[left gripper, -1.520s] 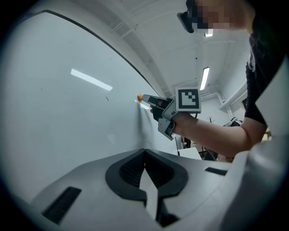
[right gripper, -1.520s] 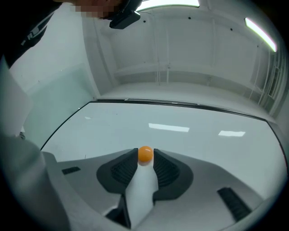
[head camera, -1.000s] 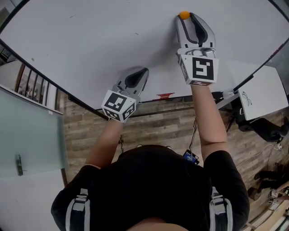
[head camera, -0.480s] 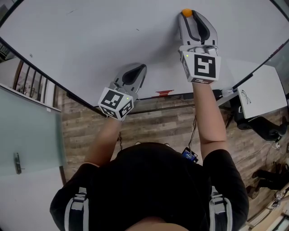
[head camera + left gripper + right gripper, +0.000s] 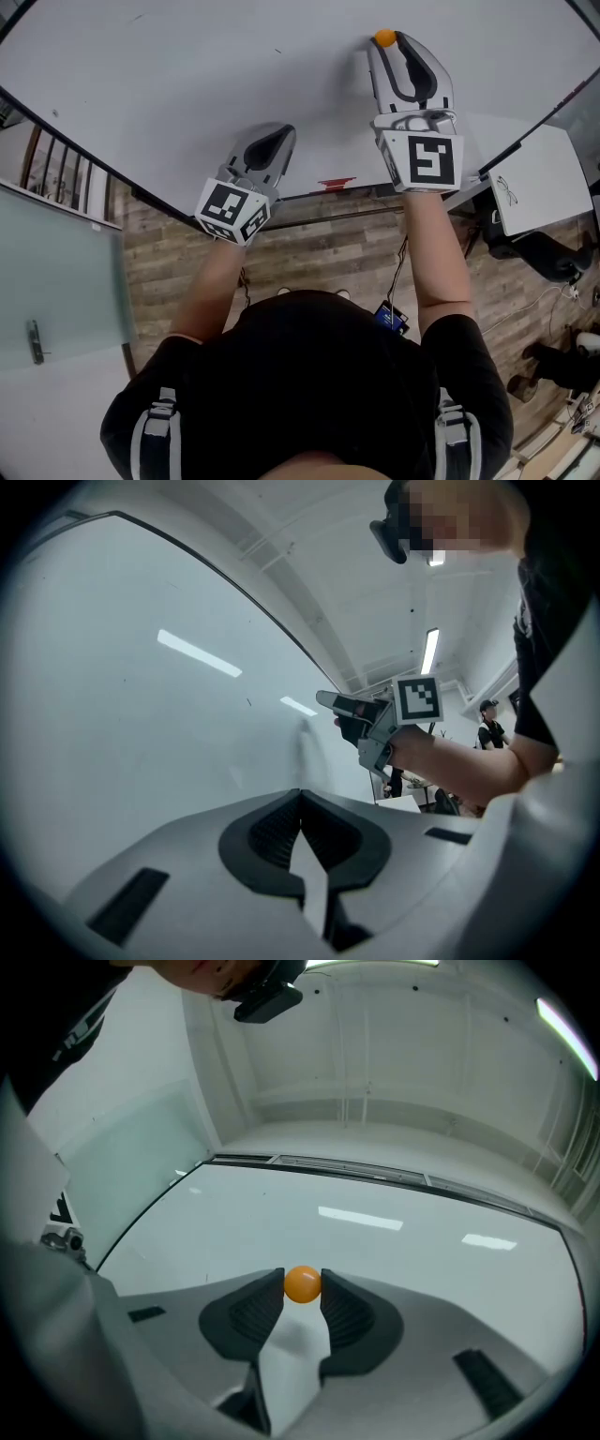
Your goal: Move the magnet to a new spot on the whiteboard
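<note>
A small orange round magnet sits on the whiteboard near its upper right. My right gripper reaches up to it, and in the right gripper view the two dark pads press on either side of the magnet. The right gripper is shut on it. My left gripper hovers lower down, close to the board's bottom edge, with its jaws together and nothing between them. In the left gripper view the left gripper faces bare whiteboard.
A red object lies at the board's lower edge. A white tabletop stands at the right over wooden floor. A glass door and a railing are at the left. Another person stands far off.
The left gripper has drifted a little to the left along the board's lower edge. The right gripper has stayed at the magnet with barely any movement.
</note>
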A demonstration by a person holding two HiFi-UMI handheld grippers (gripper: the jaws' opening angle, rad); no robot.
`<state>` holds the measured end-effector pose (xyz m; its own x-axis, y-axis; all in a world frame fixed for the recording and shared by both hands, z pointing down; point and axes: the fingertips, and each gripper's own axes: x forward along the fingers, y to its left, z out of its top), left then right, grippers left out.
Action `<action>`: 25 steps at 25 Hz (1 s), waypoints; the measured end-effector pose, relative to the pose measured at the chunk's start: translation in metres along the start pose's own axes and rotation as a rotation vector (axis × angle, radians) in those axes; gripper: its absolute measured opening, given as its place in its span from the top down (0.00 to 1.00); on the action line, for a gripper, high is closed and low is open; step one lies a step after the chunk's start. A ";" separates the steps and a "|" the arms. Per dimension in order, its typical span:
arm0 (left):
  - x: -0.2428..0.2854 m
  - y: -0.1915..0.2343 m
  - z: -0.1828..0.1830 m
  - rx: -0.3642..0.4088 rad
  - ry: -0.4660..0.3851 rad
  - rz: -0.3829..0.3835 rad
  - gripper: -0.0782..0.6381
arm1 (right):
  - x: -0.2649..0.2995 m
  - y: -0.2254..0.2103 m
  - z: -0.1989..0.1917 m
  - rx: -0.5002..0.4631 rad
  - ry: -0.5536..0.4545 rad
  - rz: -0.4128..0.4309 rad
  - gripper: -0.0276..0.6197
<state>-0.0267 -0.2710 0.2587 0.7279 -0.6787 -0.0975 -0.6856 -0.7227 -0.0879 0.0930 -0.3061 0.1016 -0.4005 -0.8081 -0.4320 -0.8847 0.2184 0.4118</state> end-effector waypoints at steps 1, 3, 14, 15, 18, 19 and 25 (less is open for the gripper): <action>0.000 0.000 0.000 0.009 -0.003 0.000 0.88 | -0.004 0.003 -0.004 0.010 0.008 0.008 0.77; -0.002 -0.001 0.002 0.032 -0.010 0.005 0.88 | -0.012 0.010 -0.011 0.026 0.027 0.024 0.77; -0.008 -0.011 -0.003 0.049 -0.020 -0.023 0.88 | -0.059 0.043 -0.057 0.173 0.124 0.118 0.77; -0.009 -0.012 -0.005 0.049 -0.018 -0.025 0.88 | -0.064 0.047 -0.061 0.186 0.134 0.127 0.77; -0.013 -0.013 -0.008 0.046 -0.014 -0.026 0.88 | -0.078 0.058 -0.072 0.218 0.167 0.152 0.77; -0.014 -0.014 -0.009 0.045 -0.010 -0.027 0.88 | -0.083 0.062 -0.076 0.229 0.177 0.160 0.77; -0.024 -0.017 -0.015 0.053 0.001 -0.020 0.88 | -0.107 0.080 -0.097 0.290 0.220 0.184 0.77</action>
<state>-0.0329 -0.2446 0.2775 0.7416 -0.6642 -0.0941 -0.6703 -0.7284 -0.1419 0.0879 -0.2550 0.2582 -0.5254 -0.8321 -0.1778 -0.8464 0.4896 0.2094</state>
